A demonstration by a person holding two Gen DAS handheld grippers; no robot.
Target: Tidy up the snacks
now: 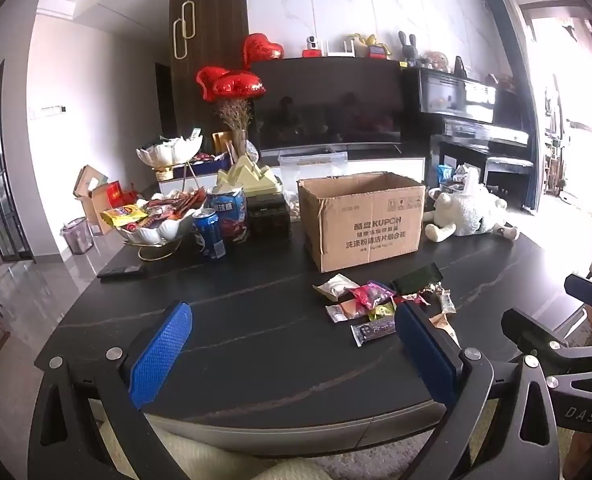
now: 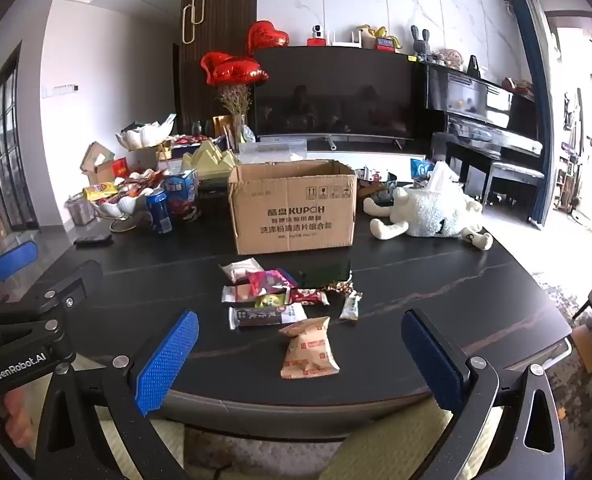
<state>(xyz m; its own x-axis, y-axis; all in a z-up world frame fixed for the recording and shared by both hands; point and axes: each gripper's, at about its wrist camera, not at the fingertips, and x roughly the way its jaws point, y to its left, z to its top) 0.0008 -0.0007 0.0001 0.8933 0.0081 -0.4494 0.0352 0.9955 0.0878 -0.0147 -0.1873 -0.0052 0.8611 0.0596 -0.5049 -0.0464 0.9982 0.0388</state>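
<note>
Both the left gripper (image 1: 292, 350) and right gripper (image 2: 300, 354) are held wide open, empty. The near orange packet (image 2: 310, 350) could be squashed if squeezed hard.

The table (image 2: 436, 280) is dark stone-like slab with pale veins, smooth and faintly glossy. The box (image 2: 296, 216) near its far edge is plain brown corrugated cardboard, matt and creased. The snack packets (image 2: 272, 296) in front of it are shiny plastic and foil wrappers; the tan packet (image 2: 310, 350) nearest the near edge looks like matt paper. The plush sheep (image 2: 432, 212) toward the right edge is nubbly white cloth. Each claw, left (image 1: 296, 344) and right (image 2: 300, 348), carries blue rubbery pads (image 2: 164, 360) with a rough dimpled texture on matt black plastic arms with metal bolts.
</note>
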